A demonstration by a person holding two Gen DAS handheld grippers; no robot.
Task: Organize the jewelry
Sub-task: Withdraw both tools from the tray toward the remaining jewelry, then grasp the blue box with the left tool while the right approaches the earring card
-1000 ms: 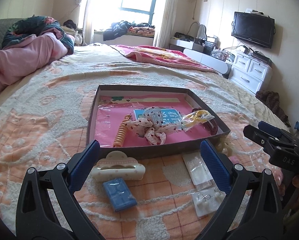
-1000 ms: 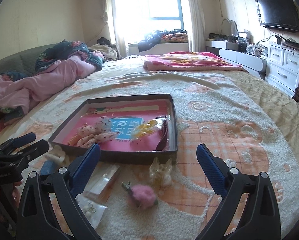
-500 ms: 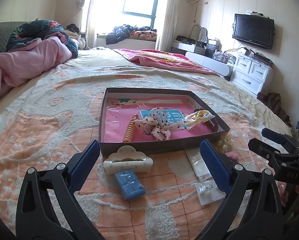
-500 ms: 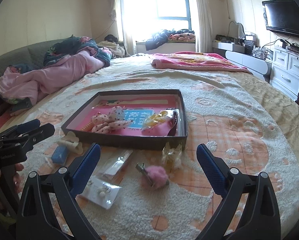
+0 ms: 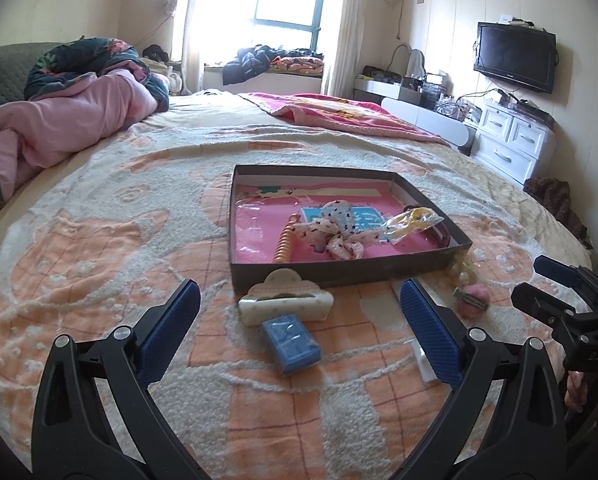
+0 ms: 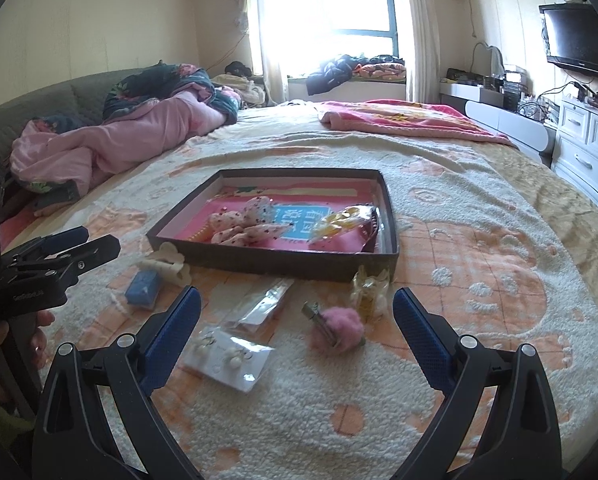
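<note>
A dark shallow box point(image 5: 339, 270) point(image 6: 291, 266) with a pink floor lies on the bed. It holds a spotted scrunchie point(image 5: 339, 228), an orange spiral tie point(image 5: 285, 242) and a yellow packet point(image 5: 413, 220). In front of it lie a cream claw clip point(image 5: 285, 304) point(image 6: 167, 266), a blue box point(image 5: 291, 344) point(image 6: 143, 288), a pink pompom clip point(image 6: 335, 326) point(image 5: 473, 298), two clear earring packets point(image 6: 229, 358) and a pale clip point(image 6: 369, 294). My left gripper point(image 5: 299, 332) is open and empty above the blue box. My right gripper point(image 6: 295, 336) is open and empty above the packets.
The bed has a cream and orange blanket point(image 5: 99, 264). A pink quilt point(image 5: 59, 128) is heaped at the far left, a pink blanket point(image 5: 339, 114) at the far end. White drawers point(image 5: 511, 148) and a TV point(image 5: 515, 62) stand on the right.
Both grippers have pulled back and risen a little, so the box and loose items look farther away. Both stay open and empty. Nothing on the bed has moved.
</note>
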